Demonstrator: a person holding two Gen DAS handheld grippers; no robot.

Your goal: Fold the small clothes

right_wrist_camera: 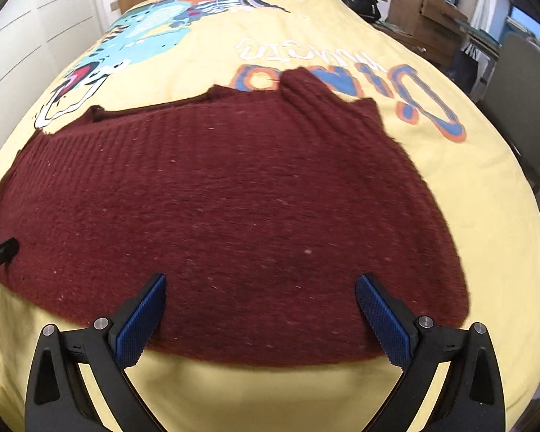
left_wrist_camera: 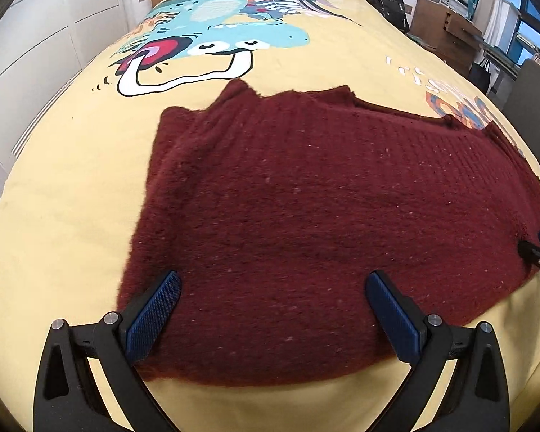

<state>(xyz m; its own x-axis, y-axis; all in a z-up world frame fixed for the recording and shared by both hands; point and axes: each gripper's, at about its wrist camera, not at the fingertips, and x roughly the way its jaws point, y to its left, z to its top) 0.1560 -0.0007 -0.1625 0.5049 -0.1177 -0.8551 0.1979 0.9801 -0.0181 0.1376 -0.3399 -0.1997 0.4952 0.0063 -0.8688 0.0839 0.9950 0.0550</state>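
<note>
A dark red knitted sweater point(left_wrist_camera: 306, 216) lay spread flat on the yellow bed cover point(left_wrist_camera: 72, 198), near the foot of the bed. The left gripper point(left_wrist_camera: 273, 309) sat over the sweater's near edge with its jaws wide open, holding nothing. The right gripper point(right_wrist_camera: 261, 309) was the same, jaws wide apart and empty, over the near edge on the other side. Each blue pad point(left_wrist_camera: 154, 316) seemed to rest on or just above the wool; I could not tell which.

Things could go wrong from here. The wool looked thick and fuzzy, so the jaws might pinch only the top layer and leave the bottom one behind. Then the fold would come out lumpy. The jaws might also grab the bed cover with the sweater and drag it along. If one side lifted higher than the other, the sweater could twist. The far edge point(right_wrist_camera: 212, 97) already looked bumpy and folded over, so it might bunch up more.
</note>
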